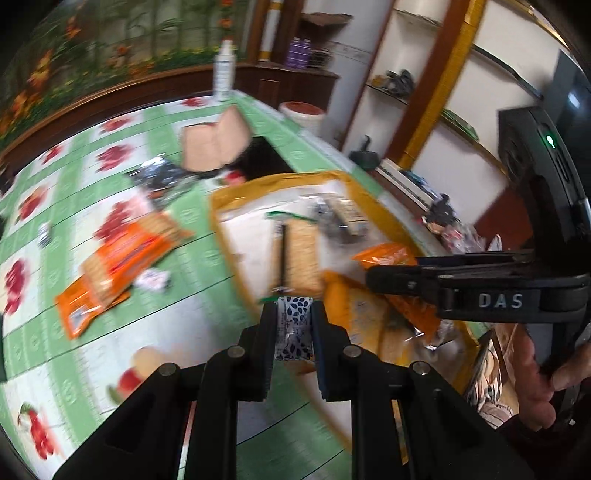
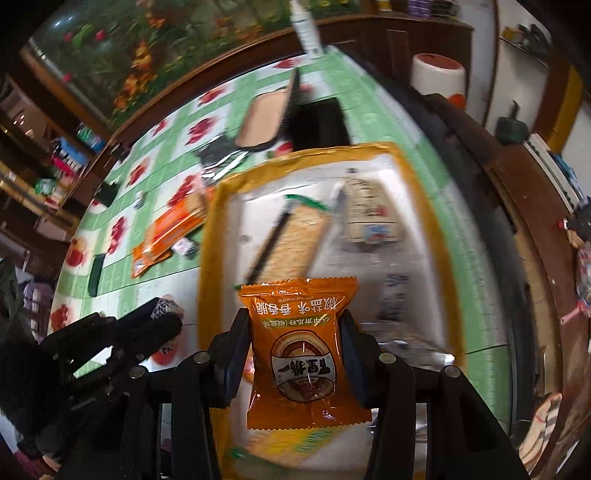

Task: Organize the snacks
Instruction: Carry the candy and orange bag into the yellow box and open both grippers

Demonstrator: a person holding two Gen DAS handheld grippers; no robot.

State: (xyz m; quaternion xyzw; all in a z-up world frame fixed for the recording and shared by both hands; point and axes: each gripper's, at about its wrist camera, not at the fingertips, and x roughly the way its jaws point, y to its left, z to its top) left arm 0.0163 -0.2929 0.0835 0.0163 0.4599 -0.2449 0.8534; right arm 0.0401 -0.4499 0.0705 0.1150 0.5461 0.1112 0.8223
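An orange snack packet [image 2: 304, 354] is clamped between the fingers of the right gripper [image 2: 295, 332], held upright over the near end of a yellow-rimmed tray [image 2: 208, 236]. In the left wrist view the same packet [image 1: 386, 254] is seen at 3 o'clock, just past the right gripper [image 1: 391, 278] tips.

A small blue-and-white patterned packet [image 1: 294, 326] is pinched in the left gripper [image 1: 294, 314], jaws narrow, above the tray's [image 1: 218, 206] near edge. In the right wrist view the left gripper [image 2: 162, 317] sits at 9 o'clock, the packet [image 2: 162, 308] showing at its tips.

Inside the tray: a long cracker pack [image 2: 291, 240] lies diagonally at centre; a pale wrapped pack [image 2: 369, 210] lies at 1 o'clock of it. More yellow-orange packs [image 1: 354, 314] are blurred at the near end.

Outside the tray, on the green floral tablecloth [image 2: 122, 273]: an orange cracker pack [image 2: 173, 229] at 9 o'clock of the tray, a small white wrapper [image 2: 186, 246] just beside it, a silvery-black wrapper [image 2: 219, 157] at 11 o'clock, and a tan open case [image 2: 262, 120] at 12 o'clock. A white bottle [image 2: 306, 29] stands at the table's far edge.
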